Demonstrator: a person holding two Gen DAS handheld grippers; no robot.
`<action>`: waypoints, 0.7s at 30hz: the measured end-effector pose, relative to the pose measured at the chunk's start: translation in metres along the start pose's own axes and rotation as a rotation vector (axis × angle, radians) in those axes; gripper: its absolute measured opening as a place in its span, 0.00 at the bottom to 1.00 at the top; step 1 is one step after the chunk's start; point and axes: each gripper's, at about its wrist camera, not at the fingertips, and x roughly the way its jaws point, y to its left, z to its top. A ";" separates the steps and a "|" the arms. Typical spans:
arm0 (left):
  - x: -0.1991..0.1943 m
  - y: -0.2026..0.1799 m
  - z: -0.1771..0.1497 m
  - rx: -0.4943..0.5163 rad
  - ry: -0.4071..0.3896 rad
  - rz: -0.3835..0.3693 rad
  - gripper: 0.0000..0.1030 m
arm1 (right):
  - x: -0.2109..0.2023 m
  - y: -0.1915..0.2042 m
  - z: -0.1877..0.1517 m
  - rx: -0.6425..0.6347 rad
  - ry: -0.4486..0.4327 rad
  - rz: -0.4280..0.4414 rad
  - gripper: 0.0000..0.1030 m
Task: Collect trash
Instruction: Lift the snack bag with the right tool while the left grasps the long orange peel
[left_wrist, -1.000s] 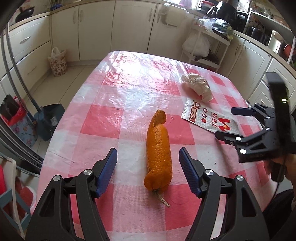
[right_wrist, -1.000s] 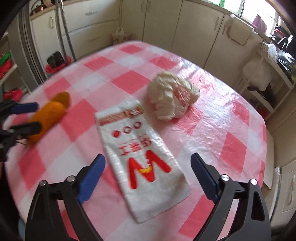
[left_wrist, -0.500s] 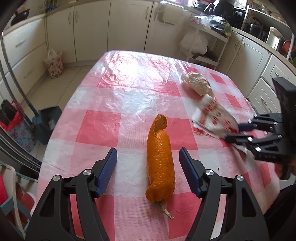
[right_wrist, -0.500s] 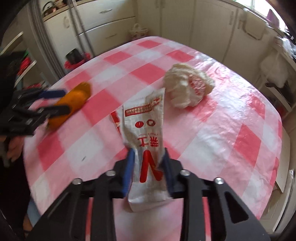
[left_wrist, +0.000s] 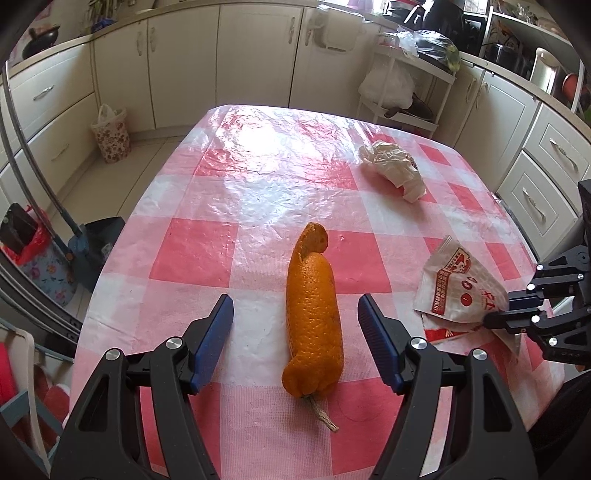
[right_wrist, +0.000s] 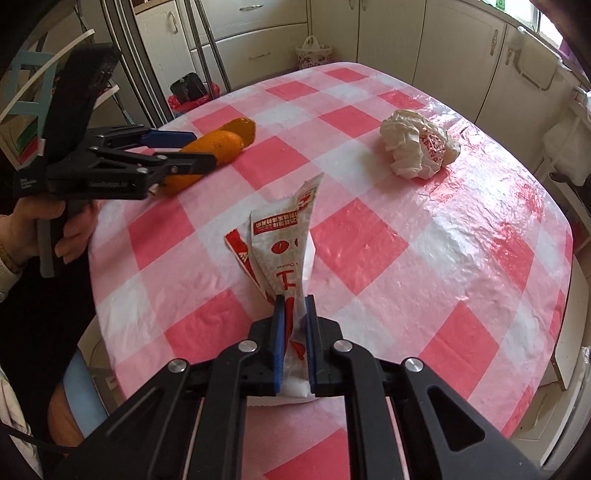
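A kitchen table (left_wrist: 258, 192) under a glossy pink-and-white checked cloth carries three pieces of rubbish; the right gripper (right_wrist: 294, 306) has its blue-padded jaws closing on a white paper wrapper with red print (right_wrist: 284, 243), which stands pinched between the pads, its near end crumpled in the jaws and its far end rising off the cloth in a folded peak; seen from the left wrist camera, the same wrapper (left_wrist: 458, 291) hangs from the gripper (left_wrist: 498, 315) at the right edge of the table, its lower corner touching the cloth. The left gripper (left_wrist: 295, 328) is held by a person's hand (right_wrist: 48, 225) over a long curl of orange peel (left_wrist: 312, 314); its jaws stand wide, one blue pad on each side of the peel and apart from it, so nothing is gripped; the peel lies lengthwise on the cloth, pointing away from the camera, a dry stalk trailing from its near end. Farther along the table, well apart from both tools, sits a crumpled ball of white paper (right_wrist: 419, 147) with a patch of red print. Cream cabinets ring the room; a flowered bag (left_wrist: 110, 134) stands on the floor beside them.
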 end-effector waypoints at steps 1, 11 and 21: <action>0.000 -0.001 -0.001 0.003 -0.002 0.004 0.65 | 0.000 0.000 0.000 -0.002 -0.002 -0.002 0.10; -0.002 -0.013 -0.004 -0.016 -0.002 0.032 0.36 | -0.017 -0.006 -0.010 0.034 -0.034 -0.085 0.10; -0.013 -0.025 -0.006 -0.024 0.002 0.026 0.22 | -0.033 -0.002 -0.021 0.057 -0.070 -0.138 0.10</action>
